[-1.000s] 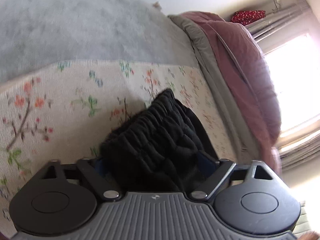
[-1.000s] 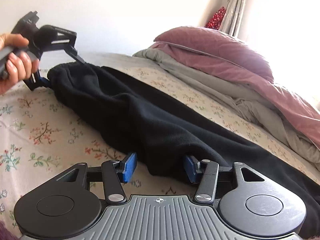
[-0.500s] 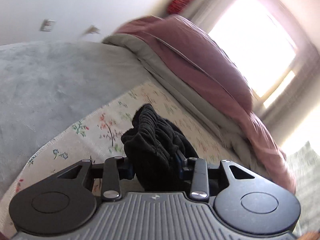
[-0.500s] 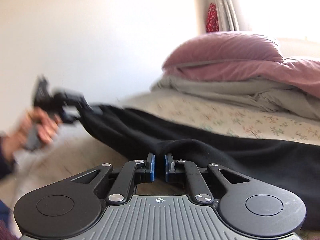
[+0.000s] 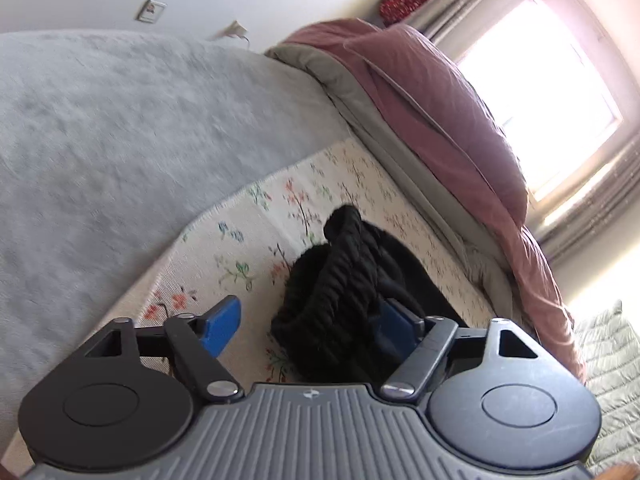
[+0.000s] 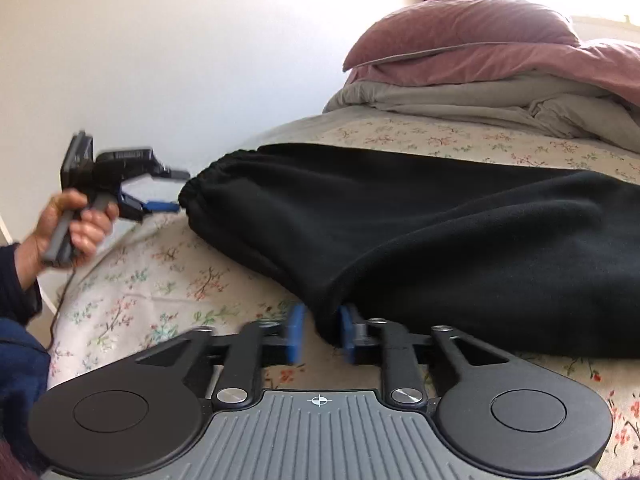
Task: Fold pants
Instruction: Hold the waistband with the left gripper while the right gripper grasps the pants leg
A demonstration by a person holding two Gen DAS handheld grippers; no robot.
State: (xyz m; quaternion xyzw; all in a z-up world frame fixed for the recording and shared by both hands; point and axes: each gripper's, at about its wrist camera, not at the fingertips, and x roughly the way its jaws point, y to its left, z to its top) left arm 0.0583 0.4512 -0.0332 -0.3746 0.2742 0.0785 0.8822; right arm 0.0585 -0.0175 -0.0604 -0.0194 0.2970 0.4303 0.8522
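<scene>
Partly cropped pants [image 6: 420,240] — left claw [image 6: 170,192] blurred

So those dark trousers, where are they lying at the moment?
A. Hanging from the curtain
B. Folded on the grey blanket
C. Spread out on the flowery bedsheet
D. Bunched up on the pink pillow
C: the black pants lie stretched across the floral sheet, their gathered waistband toward the left gripper, while the pink pillow sits apart behind them.
</scene>
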